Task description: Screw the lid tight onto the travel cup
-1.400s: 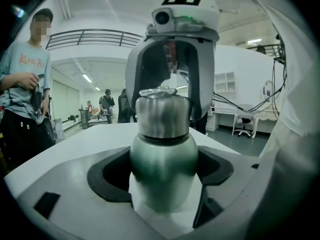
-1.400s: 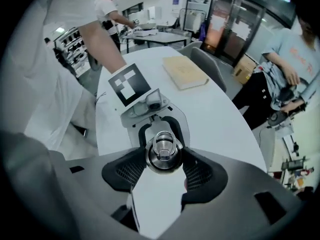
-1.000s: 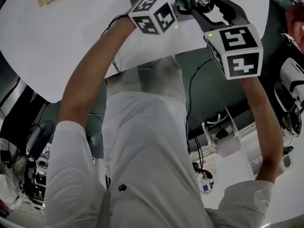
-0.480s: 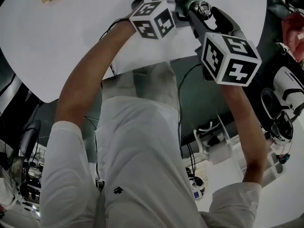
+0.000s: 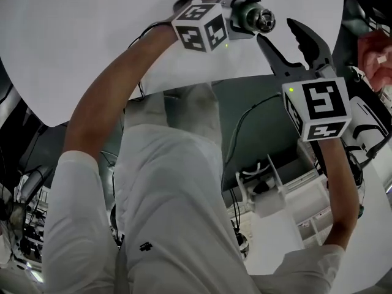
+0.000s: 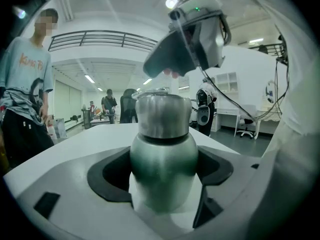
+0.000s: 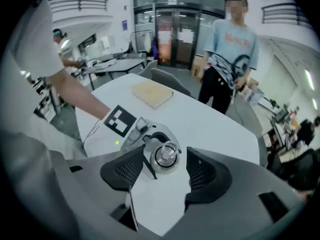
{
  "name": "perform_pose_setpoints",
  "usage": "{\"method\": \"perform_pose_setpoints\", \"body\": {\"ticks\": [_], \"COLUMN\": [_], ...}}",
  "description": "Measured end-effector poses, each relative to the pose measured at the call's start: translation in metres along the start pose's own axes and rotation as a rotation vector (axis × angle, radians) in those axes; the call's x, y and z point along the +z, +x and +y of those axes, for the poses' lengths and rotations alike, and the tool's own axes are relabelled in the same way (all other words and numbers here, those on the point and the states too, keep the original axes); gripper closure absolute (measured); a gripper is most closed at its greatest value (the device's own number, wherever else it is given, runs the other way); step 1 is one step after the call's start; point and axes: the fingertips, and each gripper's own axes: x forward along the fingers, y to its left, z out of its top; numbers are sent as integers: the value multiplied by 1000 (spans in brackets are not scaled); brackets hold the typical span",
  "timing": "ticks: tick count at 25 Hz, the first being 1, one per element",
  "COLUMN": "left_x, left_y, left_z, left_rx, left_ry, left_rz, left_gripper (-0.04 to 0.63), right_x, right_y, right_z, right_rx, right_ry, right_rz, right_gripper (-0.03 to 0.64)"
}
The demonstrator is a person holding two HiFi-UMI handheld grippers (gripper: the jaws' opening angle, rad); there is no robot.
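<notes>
White counter (image 5: 92, 41) underneath: left tool (image 6: 162, 176) clamps the travel cup (image 6: 164, 151) by its body just inside the near edge, lid (image 6: 161, 115) on its mouth, and right tool (image 5: 277, 30), jaws wide and just opened further, sits just clear of the lid, gripping nothing.

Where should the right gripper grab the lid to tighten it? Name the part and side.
Probably grip the lid by its round steel side wall, coming straight in from the top end. The left gripper clamps the travel cup by its body, leaving the lid free. The right gripper, jaws just opened wider and touching nothing, faces it.
</notes>
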Motion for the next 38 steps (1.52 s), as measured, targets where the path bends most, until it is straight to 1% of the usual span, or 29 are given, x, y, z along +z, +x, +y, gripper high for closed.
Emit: {"method": "perform_pose_setpoints", "body": {"ticks": [3,7,10,14,18,20,22,23,25,27,28,30,36,38], "left_x": [0,-2,-1,1,4,4,5,5,5,5,4,4,2,2], "left_y": [-2,-5,-3,-3,-1,-1,-2,-2,-3,-2,-2,-2,-2,-2], "left_z": [-2,-7,-4,-2,3,2,2,2,2,2,2,1,1,1], "left_rx": [-2,0,-2,-3,-7,-5,-2,-1,1,4,6,9,18,21], "left_ry": [2,0,1,1,0,-2,-2,-2,-3,-7,-8,-7,-10,-10], "left_rz": [-3,-4,-5,-7,-10,-12,-14,-16,-15,-13,-13,-12,-9,-9], "left_gripper": [224,225,225,225,225,224,225,224,225,225,224,224,224,225], "right_x": [4,-3,-12,-19,-27,-31,-30,-29,-28,-28,-28,-27,-21,-18], "right_y": [-5,-5,1,15,29,34,37,38,39,40,40,41,44,45], "right_z": [7,21,22,21,15,16,18,18,18,17,17,17,14,12], "right_rx": [80,221,293,354,380,395,398,397,398,387,374,337,226,186], "right_ry": [-258,-555,-780,-1053,-1316,-1399,-1431,-1444,-1462,-1453,-1432,-1336,-940,-777], "right_rz": [17,67,113,149,210,236,238,238,244,249,247,237,219,225], "right_gripper": [367,367,357,339,337,337,338,360,364,365,365,365,365,365]}}
